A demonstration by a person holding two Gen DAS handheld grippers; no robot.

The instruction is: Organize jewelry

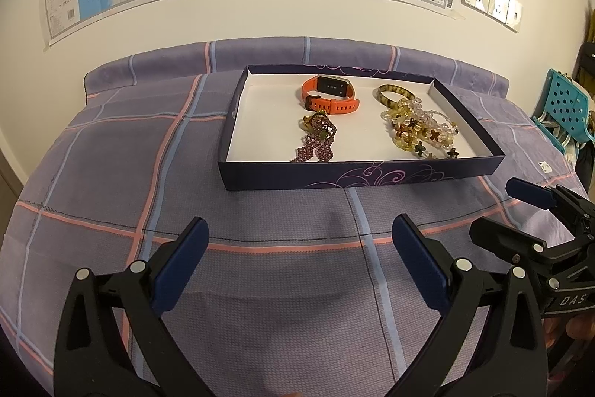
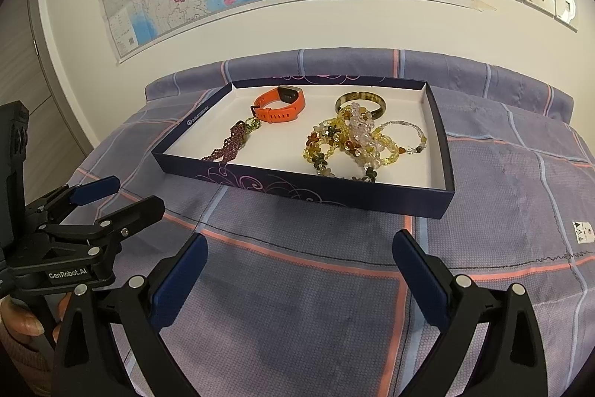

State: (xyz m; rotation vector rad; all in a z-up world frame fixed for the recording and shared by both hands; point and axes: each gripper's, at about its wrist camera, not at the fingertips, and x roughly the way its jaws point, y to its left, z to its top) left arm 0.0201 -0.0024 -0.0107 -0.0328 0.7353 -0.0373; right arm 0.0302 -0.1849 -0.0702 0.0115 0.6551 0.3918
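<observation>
While both spread wide, left hand-held gripper and right hand-held gripper hover near box.

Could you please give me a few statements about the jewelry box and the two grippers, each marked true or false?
1. The orange watch lies inside the dark box. True.
2. The left gripper is shut on a bracelet. False: it is open and empty above the bedspread.
3. The brown bangle lies at the far side of the box. True.
4. The purple beaded piece lies outside the box. False: it is inside.
5. The right gripper is open. True.
</observation>
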